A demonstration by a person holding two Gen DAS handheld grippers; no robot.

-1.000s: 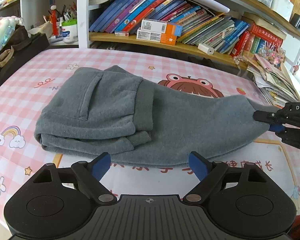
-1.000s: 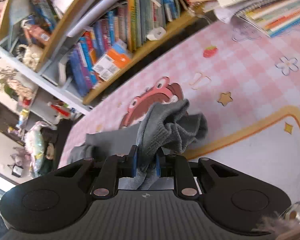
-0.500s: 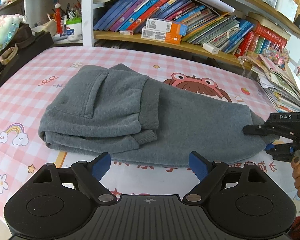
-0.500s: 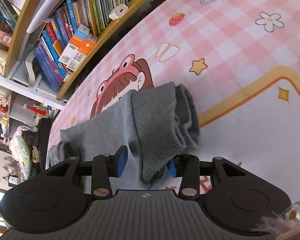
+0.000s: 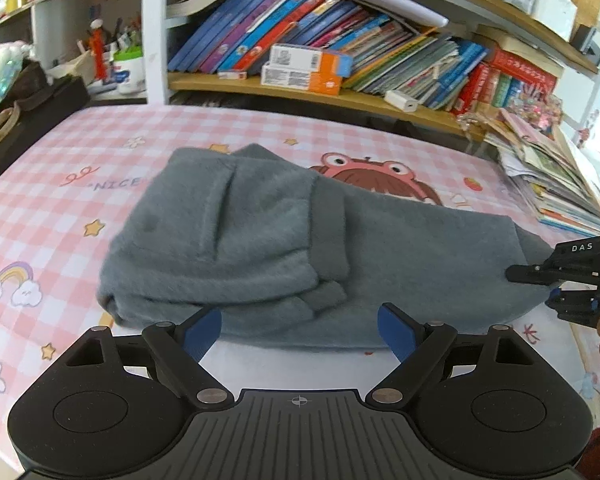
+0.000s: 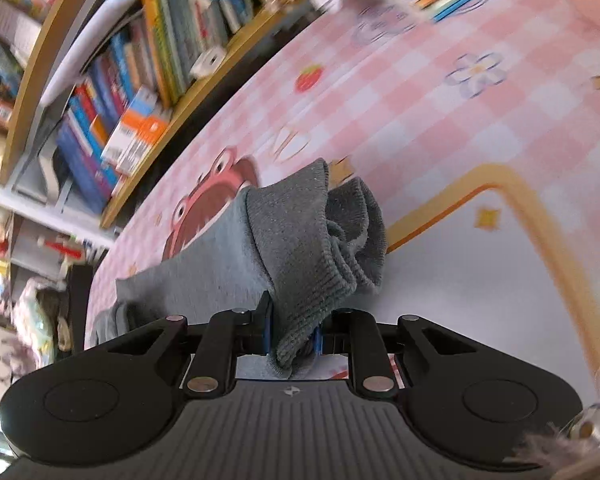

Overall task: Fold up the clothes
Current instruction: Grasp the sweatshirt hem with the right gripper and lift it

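The right gripper (image 6: 293,334) was clamped on the grey garment's (image 5: 300,248) ribbed cuff (image 6: 308,248); the left gripper (image 5: 300,330) stood released, the garment just ahead.

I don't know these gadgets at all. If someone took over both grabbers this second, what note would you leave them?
Left gripper: jaws wide open, holding nothing, just in front of the near edge of the grey sweatpants.
Right gripper: jaws shut on the ribbed cuffs at the leg end.
Sweatpants lie on the pink checked tablecloth; the waist end looks already doubled over into a thick stack.
Left to do: probably carry the cuff end over onto that stack, then let go and tidy.
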